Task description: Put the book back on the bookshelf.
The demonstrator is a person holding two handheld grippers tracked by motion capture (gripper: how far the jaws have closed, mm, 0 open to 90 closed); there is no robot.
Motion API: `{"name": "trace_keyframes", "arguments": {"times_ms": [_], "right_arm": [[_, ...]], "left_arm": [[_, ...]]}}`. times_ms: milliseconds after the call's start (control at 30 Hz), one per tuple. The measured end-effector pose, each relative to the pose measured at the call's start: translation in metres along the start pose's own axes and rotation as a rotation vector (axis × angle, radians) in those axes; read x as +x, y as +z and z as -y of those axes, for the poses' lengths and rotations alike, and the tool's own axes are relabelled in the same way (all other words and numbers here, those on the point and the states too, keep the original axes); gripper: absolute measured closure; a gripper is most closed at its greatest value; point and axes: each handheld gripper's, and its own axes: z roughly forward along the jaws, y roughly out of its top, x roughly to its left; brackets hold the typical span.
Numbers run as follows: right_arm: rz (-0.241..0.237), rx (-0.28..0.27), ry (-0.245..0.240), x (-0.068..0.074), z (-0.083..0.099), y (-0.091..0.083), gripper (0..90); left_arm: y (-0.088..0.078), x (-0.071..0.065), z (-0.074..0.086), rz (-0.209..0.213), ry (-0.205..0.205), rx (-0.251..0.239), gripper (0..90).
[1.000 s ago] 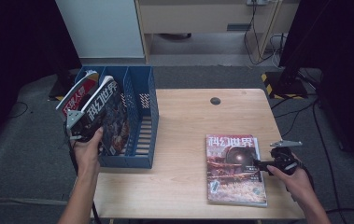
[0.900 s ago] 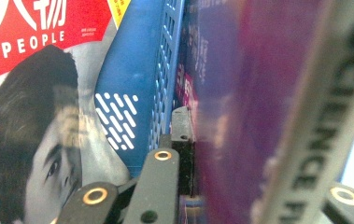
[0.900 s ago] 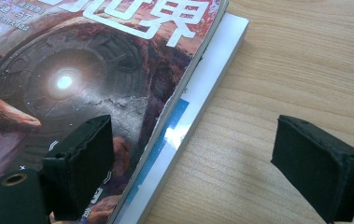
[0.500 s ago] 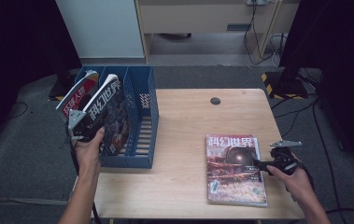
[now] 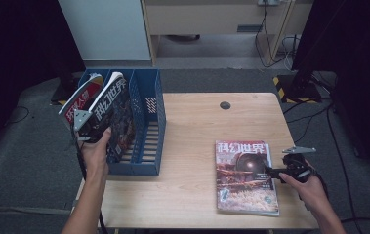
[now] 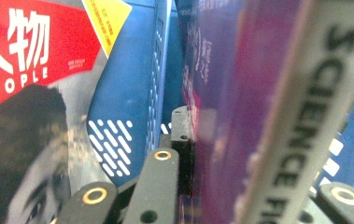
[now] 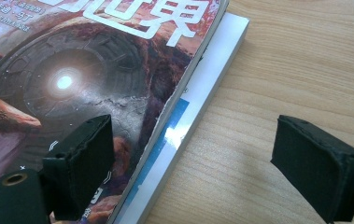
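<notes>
While the left gripper [image 5: 91, 127] stands clamped on the dark science-fiction magazine with white characters on its cover [image 5: 114, 114], that magazine sits upright in the blue perforated plastic file rack [image 5: 146, 127] at the table's left edge. Just beyond the gripper's outer side, in the next compartment, leans a red-covered people magazine with a face on it [image 6: 23, 107]; a blue divider wall of the rack [image 6: 132, 93] stands between the two and crowds the jaws. In the left gripper view one black jaw presses flat against the purple-toned cover, and the white spine with black lettering [image 6: 292, 112] runs up close past the camera. The held magazine's long axis runs up and away from the gripper, tilted toward the rack's far end, with its top edge poking above the rack wall.

Over at the right gripper [image 5: 276, 170], the jaws stand wide apart and grip nothing. They straddle the right-hand edge of a second copy of the science-fiction magazine, showing a glowing round portal in rust-brown rock [image 7: 72, 79], which lies flat on top of a white-edged thicker book [image 7: 212, 79] on the light wooden table [image 7: 282, 70]. One pad hovers over the cover, the other over bare wood.
</notes>
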Motion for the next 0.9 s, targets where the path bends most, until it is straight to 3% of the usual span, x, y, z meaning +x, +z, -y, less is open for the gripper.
{"name": "trace_keyframes", "arguments": {"times_ms": [333,900], "right_arm": [[-0.001,0.0,0.0,-0.001,0.001,0.0,13.1],[0.0,-0.001,0.004,-0.001,0.001,0.0,13.0]], "left_arm": [[0.006,0.001,0.001,-0.016,0.0,0.003,82.1],[0.01,0.009,0.011,-0.032,-0.047,0.003,81.3]]}}
